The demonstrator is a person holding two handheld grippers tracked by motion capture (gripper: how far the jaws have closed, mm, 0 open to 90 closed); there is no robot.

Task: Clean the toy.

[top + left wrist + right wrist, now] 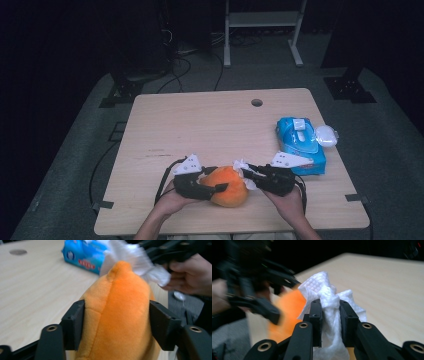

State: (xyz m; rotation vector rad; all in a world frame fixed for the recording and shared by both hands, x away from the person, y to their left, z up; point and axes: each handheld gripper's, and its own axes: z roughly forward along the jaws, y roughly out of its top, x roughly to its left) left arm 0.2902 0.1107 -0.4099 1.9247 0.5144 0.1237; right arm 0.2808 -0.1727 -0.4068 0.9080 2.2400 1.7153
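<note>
**Near the front edge: plush clamped, tissue pressed to it**

Near the front edge of the wooden surface we hold an orange plush toy between our two grippers. Our left gripper has its jaws clamped on the toy's soft sides, one black pad pressing into each flank, as the left gripper view shows from close up. Our right gripper has its jaws drawn nearly together on a crumpled white tissue, which bunches up between the pads and spills out above and below them. In the high view the left gripper comes at the toy from the left and the right gripper from the right, and the tissue touches the toy's upper right side. In the left gripper view that tissue lies against the top of the toy. Farther right on the surface, well apart from the toy, lies a blue pack of wipes, with a white lid just beside it.
</note>
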